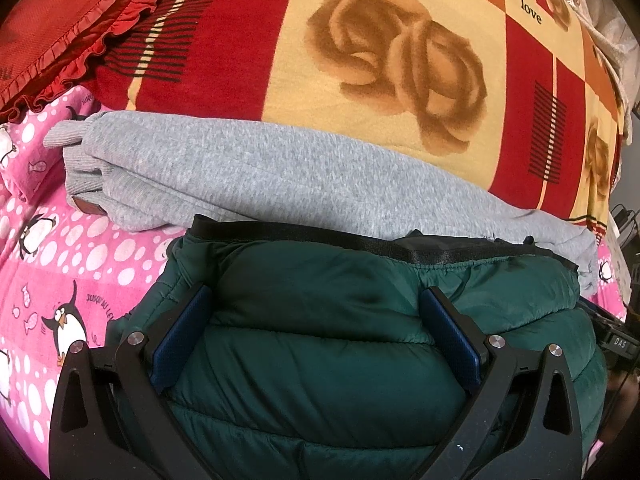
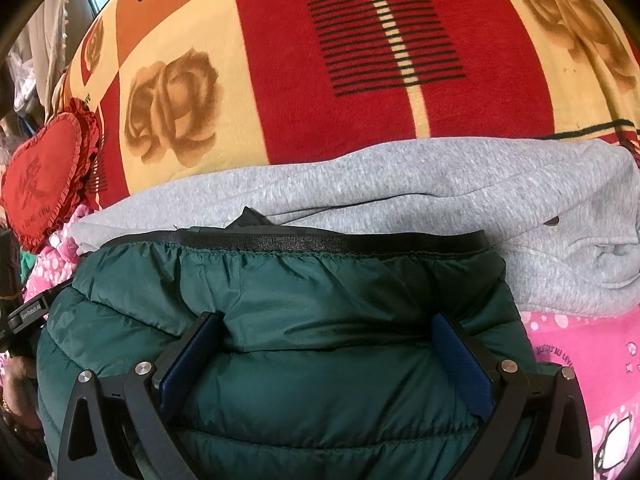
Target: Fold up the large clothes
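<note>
We read "love" [image 1: 531,11] printed in black on the red and cream rose blanket [image 1: 360,60], and "JUSQU'AU LEV…" [image 1: 105,300] beside a penguin on the pink bedsheet [image 1: 60,264]. The heart-shaped red cushion [image 2: 42,184] carries stitched writing, "I LOVE YOU" just legible along its lower edge. A black tag at the left edge of the right wrist view reads "GenRobot.AI" [image 2: 31,314]; another at the right edge of the left wrist view shows "DAS" [image 1: 621,342].

Now the grippers, two of them. The left gripper [image 1: 316,308] stands wide, its blue pads [image 1: 182,338] pressed down into the dark green puffer jacket [image 1: 320,360], fabric bulging between them, not pinched. The right gripper [image 2: 330,334] is equally wide, pads [image 2: 464,364] resting in the same quilted surface.

We count two garments: the green jacket lies folded on the pink sheet nearest us, its black elastic hem [image 2: 320,242] facing away, and one grey sweatshirt [image 1: 260,168] lies folded just beyond, touching that hem, a small brown leather patch [image 1: 89,205] at its cuff end. One cushion, one blanket.
</note>
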### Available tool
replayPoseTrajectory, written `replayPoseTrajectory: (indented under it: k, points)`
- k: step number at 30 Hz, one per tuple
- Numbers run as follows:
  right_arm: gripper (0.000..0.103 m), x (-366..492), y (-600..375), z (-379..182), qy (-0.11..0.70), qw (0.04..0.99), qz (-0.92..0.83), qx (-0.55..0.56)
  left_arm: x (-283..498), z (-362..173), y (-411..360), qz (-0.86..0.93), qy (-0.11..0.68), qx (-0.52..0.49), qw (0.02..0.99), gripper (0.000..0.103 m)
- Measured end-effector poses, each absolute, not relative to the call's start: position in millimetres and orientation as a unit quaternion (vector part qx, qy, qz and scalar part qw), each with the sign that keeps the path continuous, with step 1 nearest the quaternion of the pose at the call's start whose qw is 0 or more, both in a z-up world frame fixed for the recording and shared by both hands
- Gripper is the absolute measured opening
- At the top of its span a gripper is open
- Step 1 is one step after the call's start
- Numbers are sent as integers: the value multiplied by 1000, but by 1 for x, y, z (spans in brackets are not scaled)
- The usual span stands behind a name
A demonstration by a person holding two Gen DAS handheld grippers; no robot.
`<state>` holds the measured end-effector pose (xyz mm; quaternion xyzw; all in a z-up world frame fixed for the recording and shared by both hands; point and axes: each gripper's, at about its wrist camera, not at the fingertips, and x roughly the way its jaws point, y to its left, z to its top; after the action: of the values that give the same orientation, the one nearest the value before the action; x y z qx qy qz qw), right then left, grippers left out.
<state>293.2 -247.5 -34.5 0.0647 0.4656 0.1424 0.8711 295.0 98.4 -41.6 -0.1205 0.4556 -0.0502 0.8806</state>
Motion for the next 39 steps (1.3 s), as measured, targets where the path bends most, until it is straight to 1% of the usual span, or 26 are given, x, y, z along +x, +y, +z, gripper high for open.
replayPoseTrajectory:
  k: [39]
  points:
    - [103, 289, -247, -35, 450, 880, 137, 71, 294, -42, 99, -49, 448, -123, 884, 103]
